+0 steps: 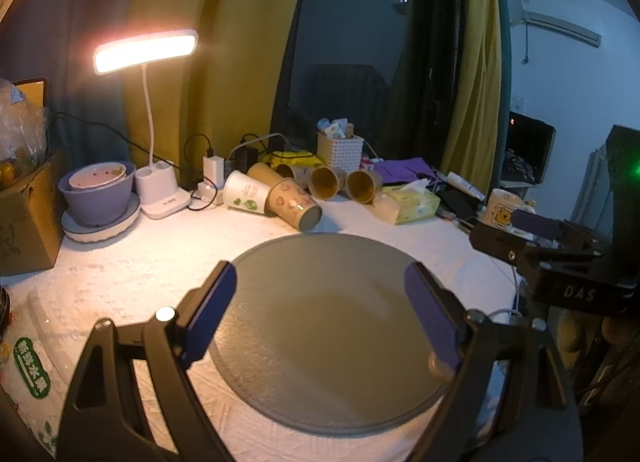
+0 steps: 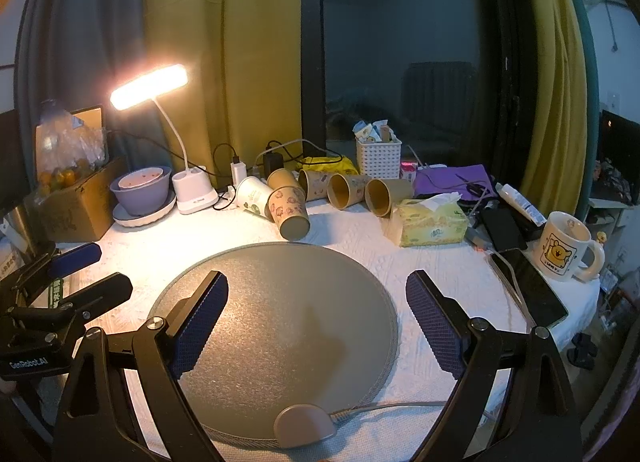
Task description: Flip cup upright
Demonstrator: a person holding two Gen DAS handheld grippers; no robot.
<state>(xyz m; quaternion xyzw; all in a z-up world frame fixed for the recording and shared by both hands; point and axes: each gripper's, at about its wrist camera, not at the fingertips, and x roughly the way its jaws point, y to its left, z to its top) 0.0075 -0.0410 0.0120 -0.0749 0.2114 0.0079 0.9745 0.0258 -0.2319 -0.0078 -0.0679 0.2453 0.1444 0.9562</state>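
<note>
Right wrist: cups (image 2: 294, 210) toppled (designs blurry).

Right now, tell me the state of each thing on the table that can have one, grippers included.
left gripper: open, empty, over the round mat
right gripper: open, empty
desk lamp: switched on
patterned cup: lying on its side, base toward the cameras
white cup: on its side
brown cups: on their sides, mouths toward the cameras
bear mug: upright
tissue box: open, tissue sticking out
phone: screen dark
</note>
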